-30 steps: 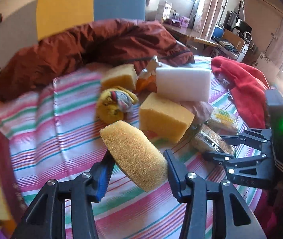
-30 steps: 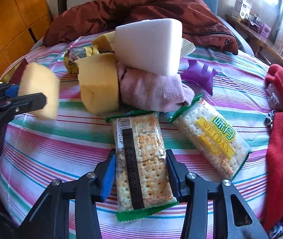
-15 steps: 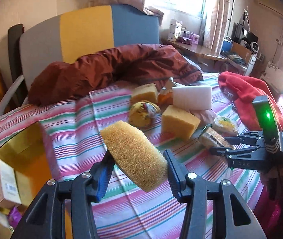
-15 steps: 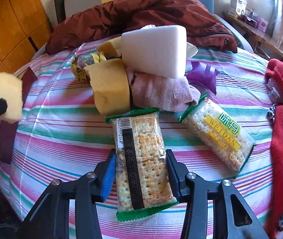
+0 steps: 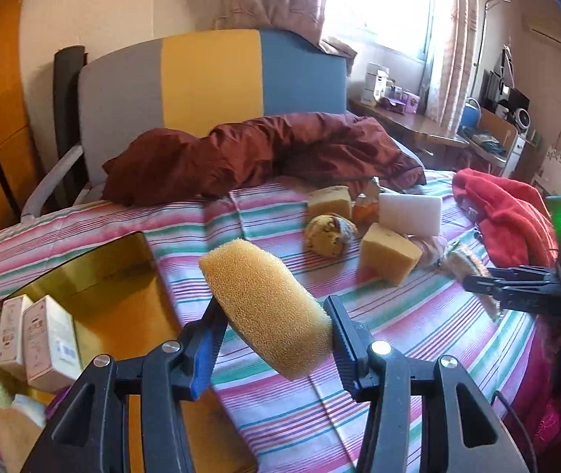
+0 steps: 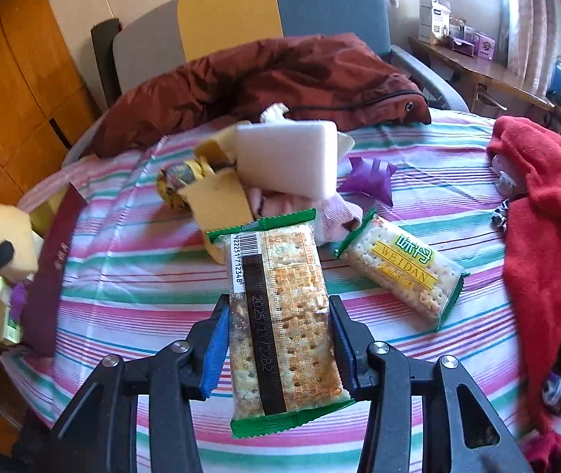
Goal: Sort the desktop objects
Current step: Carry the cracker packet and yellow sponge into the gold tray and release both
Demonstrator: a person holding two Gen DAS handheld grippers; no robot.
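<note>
The left gripper (image 5: 274, 325) clamps a rounded yellow porous sponge (image 5: 265, 302) above the striped tablecloth (image 5: 418, 335), beside an open gold-lined box (image 5: 114, 276); the right gripper (image 6: 278, 337) grips a green-edged clear-wrapped cracker packet (image 6: 280, 311), a second cracker packet (image 6: 400, 270) lying just beyond

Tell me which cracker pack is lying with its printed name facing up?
The loose cracker pack on the striped cloth shows "WEIDAN"; the one in the right gripper shows barcode and date.

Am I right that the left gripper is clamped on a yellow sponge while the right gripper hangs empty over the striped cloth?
Not quite. The right gripper is not empty: the right wrist view shows it clamped on a cracker packet. The left gripper does hold the yellow sponge over the striped cloth.
</note>
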